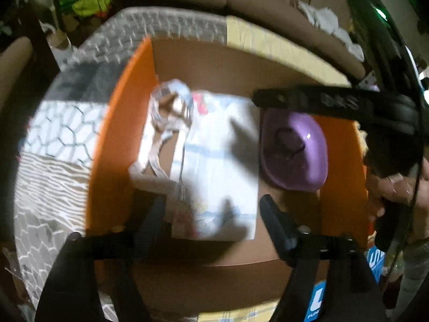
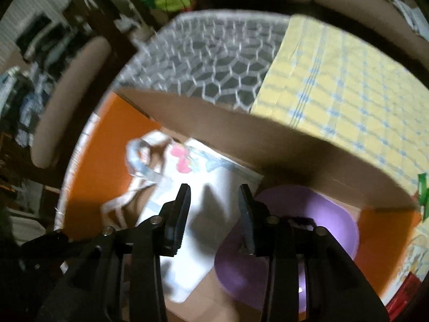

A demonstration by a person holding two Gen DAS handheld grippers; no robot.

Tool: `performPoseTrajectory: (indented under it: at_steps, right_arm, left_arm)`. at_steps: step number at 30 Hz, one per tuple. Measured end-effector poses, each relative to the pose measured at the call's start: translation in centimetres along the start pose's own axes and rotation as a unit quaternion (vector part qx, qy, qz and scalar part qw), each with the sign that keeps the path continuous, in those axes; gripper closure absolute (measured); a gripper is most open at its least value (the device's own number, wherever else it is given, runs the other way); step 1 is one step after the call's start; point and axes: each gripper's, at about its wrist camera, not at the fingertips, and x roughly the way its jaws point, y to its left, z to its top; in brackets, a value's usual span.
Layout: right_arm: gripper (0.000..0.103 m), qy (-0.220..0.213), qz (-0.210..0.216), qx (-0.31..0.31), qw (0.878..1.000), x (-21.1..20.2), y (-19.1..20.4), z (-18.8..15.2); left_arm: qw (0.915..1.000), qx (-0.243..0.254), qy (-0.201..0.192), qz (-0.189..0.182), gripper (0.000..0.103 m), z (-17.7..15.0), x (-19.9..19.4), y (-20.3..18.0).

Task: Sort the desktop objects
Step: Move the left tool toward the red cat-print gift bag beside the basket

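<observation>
In the left wrist view, the white printed tote bag [image 1: 214,161] lies mid-frame inside the orange-flapped cardboard box [image 1: 107,139], the purple plastic bowl [image 1: 297,155] right of it. Both seem sorted. Left gripper [image 1: 211,214] and right gripper [image 2: 214,214] gape empty.

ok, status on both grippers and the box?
Left gripper open, empty, over the white bag. Right gripper open, empty, above the purple bowl. Bag and bowl side by side in the cardboard box. Nothing blocking.
</observation>
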Motion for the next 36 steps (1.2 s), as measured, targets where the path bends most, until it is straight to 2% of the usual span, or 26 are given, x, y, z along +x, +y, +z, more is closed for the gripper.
performPoseTrajectory:
  at_steps: [3, 5, 6, 8, 10, 11, 14, 22, 26, 30, 36]
  right_arm:
    - [0.056, -0.025, -0.017, -0.013, 0.999, -3.9, 0.4, -1.4]
    - [0.046, -0.034, -0.018, -0.019, 0.999, -5.5, 0.8, -2.4]
    - [0.039, -0.037, -0.021, -0.024, 0.999, -6.4, 1.0, -3.1]
    - [0.028, -0.044, -0.032, -0.037, 0.998, -7.6, 1.6, -4.1]
    - [0.016, -0.055, -0.042, -0.044, 0.997, -9.3, 2.0, -5.4]
    - [0.014, -0.056, -0.04, -0.044, 0.997, -9.8, 2.2, -5.9]
    - [0.001, -0.063, -0.042, -0.045, 0.996, -11.8, 2.5, -7.7]
    - [0.0, -0.08, -0.048, -0.051, 0.994, -16.9, 2.3, -13.3]
    - [0.0, -0.091, -0.053, -0.05, 0.993, -20.6, 0.1, -16.4]
    - [0.0, -0.112, -0.068, -0.009, 0.991, -25.5, -5.0, -20.0]
    - [0.0, -0.117, -0.095, 0.087, 0.985, -28.9, -15.1, -25.0]
  left_arm:
    - [0.999, 0.015, -0.035, 0.021, 0.021, -0.4, -2.8, -1.2]
    - [0.9981, 0.024, -0.052, 0.025, 0.016, -0.7, -4.3, -1.7]
    - [0.9974, 0.027, -0.06, 0.03, 0.014, -0.9, -5.0, -2.0]
    - [0.9958, 0.03, -0.077, 0.04, 0.005, -1.2, -6.5, -2.6]
    - [0.9953, 0.027, -0.086, 0.036, 0.003, -1.6, -7.8, -2.7]
    - [0.9951, 0.026, -0.089, 0.035, 0.0, -1.7, -8.2, -2.8]
    - [0.9943, 0.024, -0.097, 0.037, 0.0, -2.6, -9.6, -3.3]
    - [0.9935, 0.032, -0.103, 0.036, 0.0, -4.9, -11.7, -5.5]
    - [0.9929, 0.054, -0.106, 0.005, 0.0, -5.6, -12.4, -8.6]
    - [0.9902, 0.094, -0.101, -0.022, 0.0, -5.9, -12.1, -13.4]
    - [0.9854, 0.14, -0.069, -0.067, 0.0, -5.8, -8.6, -21.9]
